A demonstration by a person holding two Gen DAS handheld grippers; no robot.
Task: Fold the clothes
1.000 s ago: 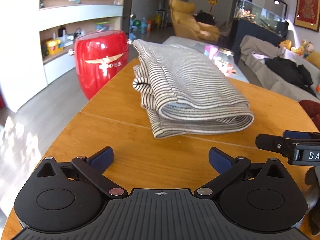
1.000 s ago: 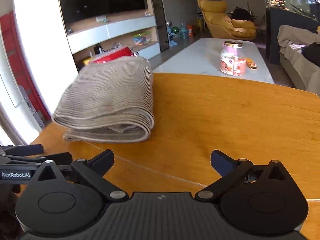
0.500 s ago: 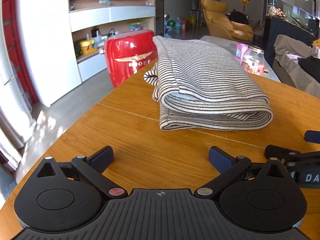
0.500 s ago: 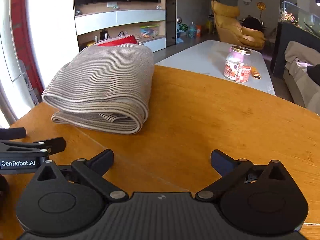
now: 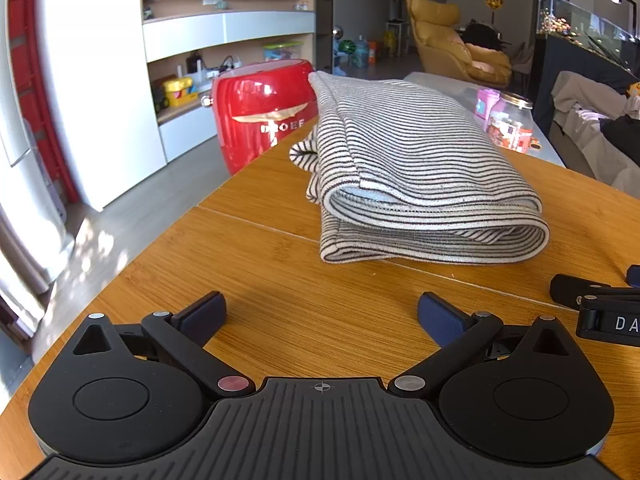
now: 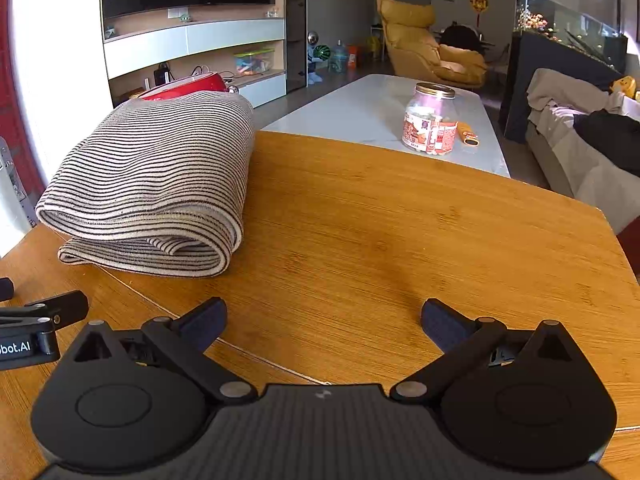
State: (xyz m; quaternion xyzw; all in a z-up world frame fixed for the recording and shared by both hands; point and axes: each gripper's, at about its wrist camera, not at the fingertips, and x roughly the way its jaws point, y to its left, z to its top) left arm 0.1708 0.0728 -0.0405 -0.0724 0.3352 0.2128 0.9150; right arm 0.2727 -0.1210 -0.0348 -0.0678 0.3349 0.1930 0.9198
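Striped grey-and-black cloth, a folded garment, lies in a thick bundle on the wooden bench, its rounded fold turned toward the right and its loose layered edges toward the left. In the right wrist view the same garment sits at the left part of the bench, with bare wood spreading to the right of it.

The left hand-held gripper hangs low over the near edge of the bench, pointing along the wood at the garment, its fingers spread wide with nothing between them. The blue pads stand clear of the cloth, with a strip of bare wood between them and the bundle. The right hand-held gripper is level beside it, also spread wide and empty, aimed at the bare wood to the right of the garment. Each gripper shows at the edge of the other's view: the right one at the left camera's right margin, the left one at the right camera's left margin, so the two sit close side by side.

A red barrel-shaped container stands beyond the bench's far left edge, behind the garment. A jar stands on the pale low table beyond the bench.
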